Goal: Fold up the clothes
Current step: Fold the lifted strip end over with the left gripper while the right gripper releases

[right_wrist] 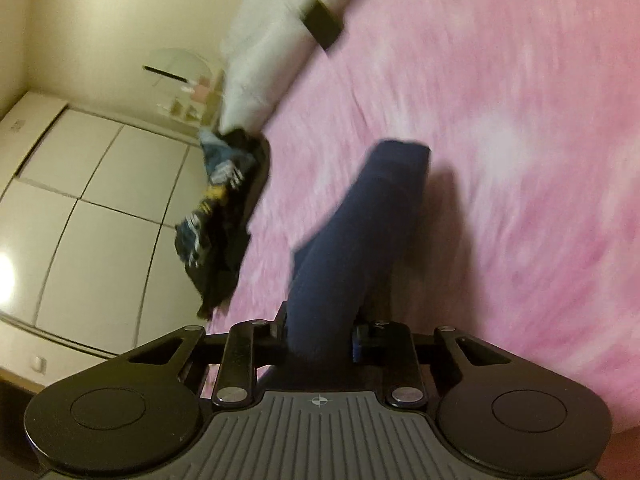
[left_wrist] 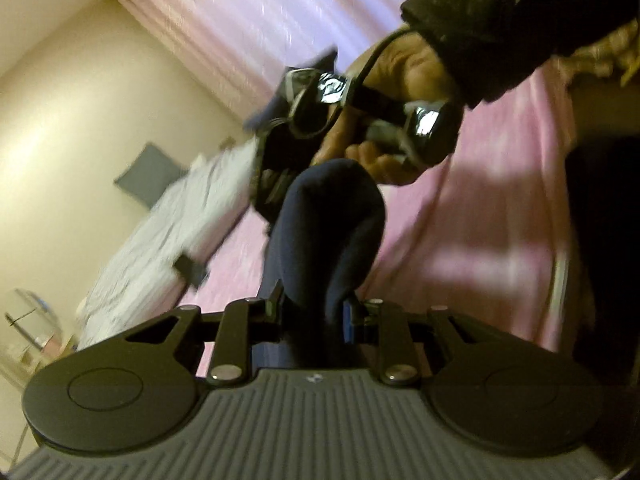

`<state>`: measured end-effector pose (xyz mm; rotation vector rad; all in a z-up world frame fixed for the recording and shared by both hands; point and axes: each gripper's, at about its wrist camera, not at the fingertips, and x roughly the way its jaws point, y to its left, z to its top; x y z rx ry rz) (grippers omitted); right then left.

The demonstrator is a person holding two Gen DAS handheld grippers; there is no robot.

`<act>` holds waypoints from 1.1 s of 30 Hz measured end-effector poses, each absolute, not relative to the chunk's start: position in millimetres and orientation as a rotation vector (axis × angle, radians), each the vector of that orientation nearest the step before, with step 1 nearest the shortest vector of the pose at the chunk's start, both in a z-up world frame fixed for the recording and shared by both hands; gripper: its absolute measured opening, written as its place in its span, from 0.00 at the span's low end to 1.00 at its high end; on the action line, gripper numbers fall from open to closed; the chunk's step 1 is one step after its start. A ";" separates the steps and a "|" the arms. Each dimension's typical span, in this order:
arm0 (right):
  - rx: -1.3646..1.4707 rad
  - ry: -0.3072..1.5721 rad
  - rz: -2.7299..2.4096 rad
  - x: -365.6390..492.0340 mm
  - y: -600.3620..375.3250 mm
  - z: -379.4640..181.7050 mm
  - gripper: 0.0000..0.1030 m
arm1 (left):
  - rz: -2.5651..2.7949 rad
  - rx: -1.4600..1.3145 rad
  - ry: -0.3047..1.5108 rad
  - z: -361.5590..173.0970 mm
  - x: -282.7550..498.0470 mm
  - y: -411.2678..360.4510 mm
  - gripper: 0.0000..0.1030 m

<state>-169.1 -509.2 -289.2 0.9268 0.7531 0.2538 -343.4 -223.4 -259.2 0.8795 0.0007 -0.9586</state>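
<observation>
Two grippers each hold a piece of dark navy blue cloth over a bed with a fluffy pink blanket (right_wrist: 500, 120).

From the left wrist view, the left gripper (left_wrist: 314, 312) has its jaws drawn narrow and pressed on the navy blue garment (left_wrist: 328, 232), which stands up from between them in a thick rounded fold. Beyond this fold a person's hand (left_wrist: 384, 120) in a black shiny sleeve (left_wrist: 520, 12) grips the handle of the other tool. Whether the cloth in both views is one garment I cannot tell for sure.

From the right wrist view, the right gripper (right_wrist: 320, 336) also has its jaws narrow and closed on navy blue cloth (right_wrist: 360, 232). The cloth rises from the jaws as a long folded band, and its far end hangs above the pink blanket and throws a shadow on it.

Near the left edge of the bed lies a crumpled dark garment with blue, white and yellow print (right_wrist: 224, 216). Behind it a white pillow (right_wrist: 272, 48) rests at the head of the bed, with a small black flat object (right_wrist: 322, 26) on its edge. Cream wardrobe doors (right_wrist: 100, 200) stand beside the bed. Both pictures are blurred.
</observation>
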 end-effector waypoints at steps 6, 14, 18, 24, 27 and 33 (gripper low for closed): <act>0.220 0.663 0.198 -192.7 -501.0 -152.5 0.24 | -1.012 0.598 -0.067 -230.9 -358.1 -275.9 0.22; -0.546 0.783 0.431 -176.1 -332.6 -167.7 0.27 | -1.047 0.318 0.227 -238.9 -340.1 -252.9 0.33; -0.517 0.926 0.668 -160.0 -264.1 -244.8 0.42 | -1.012 0.266 0.377 -255.2 -329.9 -195.2 0.32; -0.302 0.881 0.727 -160.3 -269.2 -244.2 0.67 | -1.030 0.230 0.479 -263.4 -326.6 -126.5 0.40; -0.224 0.829 0.645 -172.8 -303.2 -227.5 0.79 | -1.031 0.262 0.467 -265.7 -322.5 -101.7 0.43; -0.016 0.782 0.440 -230.9 -387.3 -222.0 0.87 | -0.942 0.532 0.308 -265.6 -307.3 -94.6 0.49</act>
